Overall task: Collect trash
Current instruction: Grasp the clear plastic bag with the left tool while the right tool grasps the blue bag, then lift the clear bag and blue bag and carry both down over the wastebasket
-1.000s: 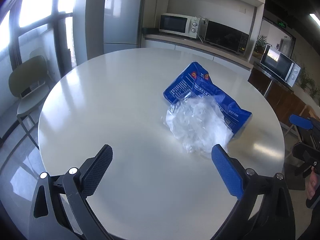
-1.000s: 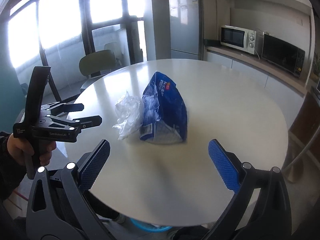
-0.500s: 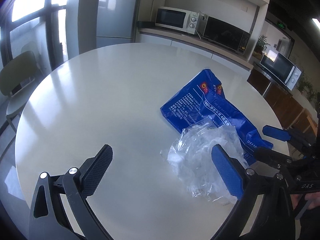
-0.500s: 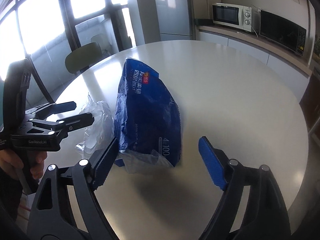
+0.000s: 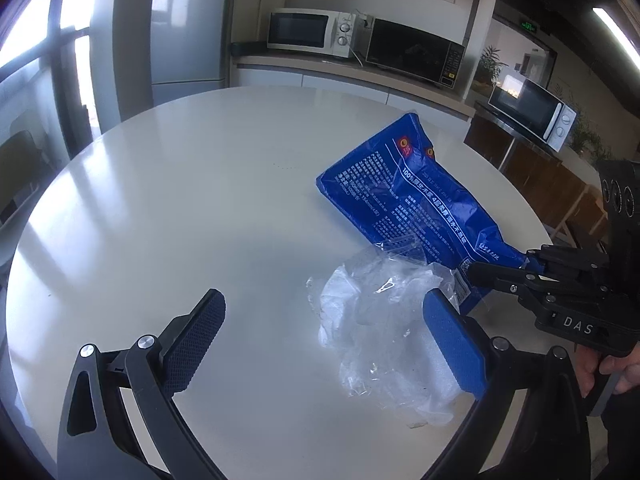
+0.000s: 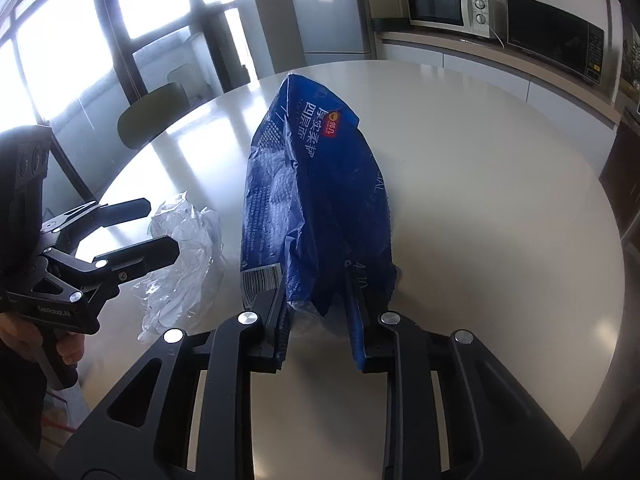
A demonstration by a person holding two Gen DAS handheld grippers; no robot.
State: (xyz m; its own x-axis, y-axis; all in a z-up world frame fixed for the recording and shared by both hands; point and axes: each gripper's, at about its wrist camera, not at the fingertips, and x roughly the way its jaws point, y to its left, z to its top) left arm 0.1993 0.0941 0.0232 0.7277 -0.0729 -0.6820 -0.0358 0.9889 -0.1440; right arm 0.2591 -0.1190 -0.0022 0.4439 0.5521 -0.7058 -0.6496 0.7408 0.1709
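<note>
A blue printed plastic bag [image 5: 408, 196] [image 6: 316, 184] lies on the round white table [image 5: 180, 200] [image 6: 480, 200]. My right gripper [image 6: 316, 292] [image 5: 496, 270] has the bag's near end between its jaws, which are closing and pinch the bunched plastic. A crumpled clear plastic wrapper [image 5: 384, 320] [image 6: 184, 264] lies beside the bag, touching it. My left gripper [image 5: 324, 300] [image 6: 156, 226] stands open just above the table, with the wrapper against its blue right pad [image 5: 456, 344] and partly between the fingers.
A green chair [image 6: 152, 116] stands at the table's far side by the windows. A fridge [image 5: 188, 40] and microwaves [image 5: 308, 32] line the counter behind. The table edge runs close under my right gripper.
My right gripper came down to the blue bag and its jaws narrowed from wide open onto the bag's end. My left gripper moved closer to the clear wrapper and stayed open.
</note>
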